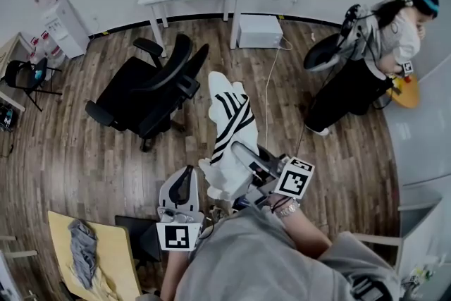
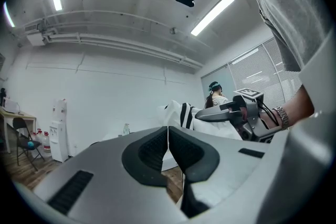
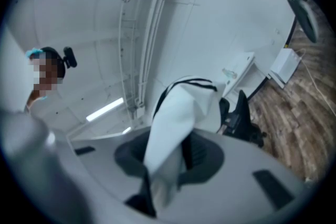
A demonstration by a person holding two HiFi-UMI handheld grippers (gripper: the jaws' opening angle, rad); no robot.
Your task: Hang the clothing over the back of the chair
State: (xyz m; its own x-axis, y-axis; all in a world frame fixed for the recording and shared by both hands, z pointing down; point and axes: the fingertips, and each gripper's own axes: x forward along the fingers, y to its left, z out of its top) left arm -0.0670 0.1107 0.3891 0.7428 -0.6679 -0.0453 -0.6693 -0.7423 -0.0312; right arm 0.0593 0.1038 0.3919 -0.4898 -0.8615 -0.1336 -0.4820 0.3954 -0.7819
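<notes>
Now right gripper (image 1: 243, 151) clamps striped garment (image 1: 231, 116); left gripper (image 2: 168, 148) jaws together.

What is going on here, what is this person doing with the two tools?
A person holds a gripper in each hand. The right gripper is shut on a white striped garment and holds it up in the air. The left gripper is shut and empty. The black chair stands ahead, and the garment is not yet over its back.

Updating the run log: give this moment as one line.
right claw: shut on striped garment | left claw: shut, empty | office chair: not yet draped
</notes>
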